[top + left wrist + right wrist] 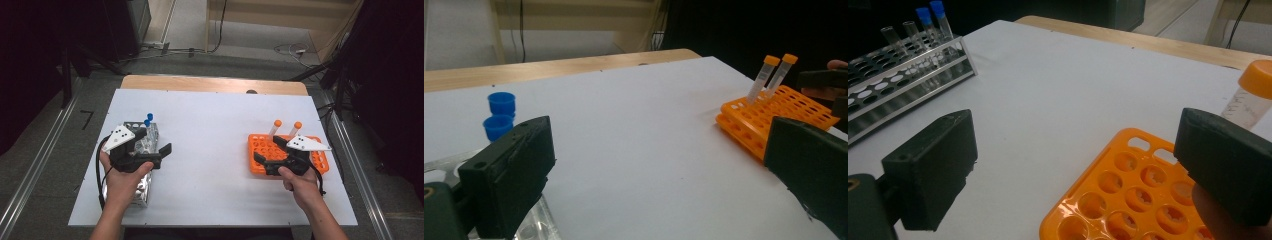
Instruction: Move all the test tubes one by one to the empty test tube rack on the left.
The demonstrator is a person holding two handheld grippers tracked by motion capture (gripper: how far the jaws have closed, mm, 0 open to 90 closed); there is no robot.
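A metal tube rack (142,192) lies at the table's left with two blue-capped tubes (148,120) upright at its far end. My left gripper (156,141) hovers over this rack, open, with nothing between its jaws. In the left gripper view the open left gripper (659,150) frames bare white table, the blue caps (500,114) at its left. An orange rack (320,162) at the right carries two orange-capped tubes (287,127) at its far edge. My right gripper (267,149) is open over the orange rack's (1128,190) near-left corner, empty, with one orange-capped tube (1255,90) beyond its right jaw.
A white sheet (210,115) covers the table, and a strip of wooden edge (210,84) shows at the far side. The wide middle between the two racks is bare sheet. Cables (295,50) lie on the floor beyond the table.
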